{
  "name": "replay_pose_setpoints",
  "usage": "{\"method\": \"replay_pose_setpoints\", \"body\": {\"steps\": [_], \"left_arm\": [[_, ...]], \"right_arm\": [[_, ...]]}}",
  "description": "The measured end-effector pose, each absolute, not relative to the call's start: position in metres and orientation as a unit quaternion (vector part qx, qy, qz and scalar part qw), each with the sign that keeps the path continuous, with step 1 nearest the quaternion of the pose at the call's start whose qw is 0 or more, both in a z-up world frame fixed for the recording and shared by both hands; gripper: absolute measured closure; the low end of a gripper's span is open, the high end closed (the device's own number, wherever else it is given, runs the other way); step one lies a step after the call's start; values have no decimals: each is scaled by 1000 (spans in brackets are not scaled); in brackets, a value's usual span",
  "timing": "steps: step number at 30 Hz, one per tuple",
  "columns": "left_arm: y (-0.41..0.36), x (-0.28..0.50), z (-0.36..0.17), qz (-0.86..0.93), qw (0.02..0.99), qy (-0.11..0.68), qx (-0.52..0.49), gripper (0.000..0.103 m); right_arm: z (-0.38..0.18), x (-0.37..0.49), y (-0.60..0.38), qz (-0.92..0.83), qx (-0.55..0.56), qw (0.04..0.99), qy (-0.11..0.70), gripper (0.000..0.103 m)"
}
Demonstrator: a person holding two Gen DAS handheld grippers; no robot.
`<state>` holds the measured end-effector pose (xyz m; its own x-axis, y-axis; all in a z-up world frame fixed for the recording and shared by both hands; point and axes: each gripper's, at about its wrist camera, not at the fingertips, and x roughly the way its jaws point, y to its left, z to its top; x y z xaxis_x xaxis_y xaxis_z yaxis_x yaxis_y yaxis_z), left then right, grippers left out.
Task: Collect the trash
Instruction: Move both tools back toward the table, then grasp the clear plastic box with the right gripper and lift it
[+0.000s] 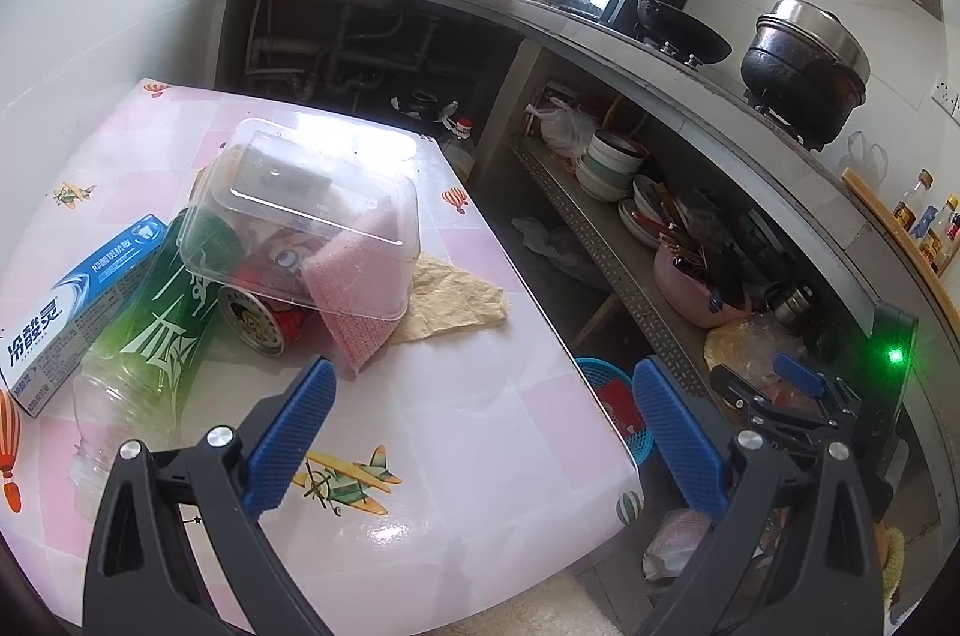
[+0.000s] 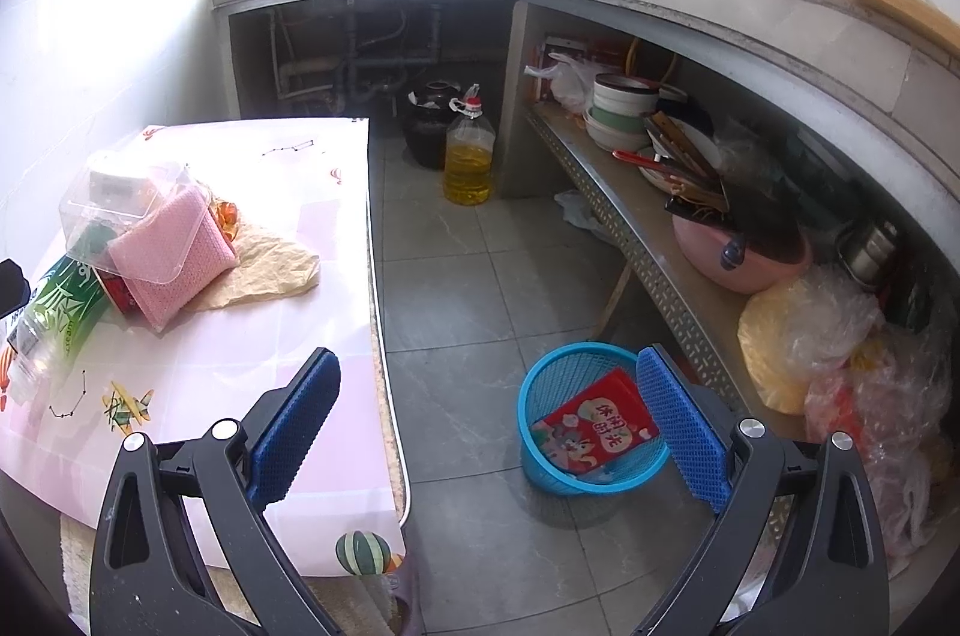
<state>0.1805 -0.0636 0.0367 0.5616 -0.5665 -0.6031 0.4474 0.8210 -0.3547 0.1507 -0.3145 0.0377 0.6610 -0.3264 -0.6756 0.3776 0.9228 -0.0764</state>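
Left gripper [image 1: 483, 432] spread wide, empty, low over the table [image 1: 456, 414]. Right gripper [image 2: 489, 423] likewise spread, empty, above the blue basket [image 2: 543, 384] on the floor; red packet [image 2: 594, 429] already inside. Trash pile beyond: pink sponge [image 1: 354, 303], clear plastic box [image 1: 300, 198], green bottle [image 1: 156, 324], can [image 1: 252, 321], toothpaste box [image 1: 72, 309]. Judged between picks; next, left closes on the sponge.

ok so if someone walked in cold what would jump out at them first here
Probably the heap of trash on the pink patterned tablecloth: a clear plastic clamshell box tipped over a pink mesh sponge, a green-labelled plastic bottle and a blue-and-white toothpaste carton. Next, the blue plastic mesh basket on the grey floor tiles, already holding a red printed packet. Both the left gripper and right gripper are open and empty.
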Motion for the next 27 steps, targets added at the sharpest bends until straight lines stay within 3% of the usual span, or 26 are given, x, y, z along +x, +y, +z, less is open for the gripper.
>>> {"method": "replay_pose_setpoints", "body": {"steps": [27], "left_arm": [[-36,169,37,-288,885,349,-108,6]], "right_arm": [[41,149,-329,-124,102,926,341,8]]}}
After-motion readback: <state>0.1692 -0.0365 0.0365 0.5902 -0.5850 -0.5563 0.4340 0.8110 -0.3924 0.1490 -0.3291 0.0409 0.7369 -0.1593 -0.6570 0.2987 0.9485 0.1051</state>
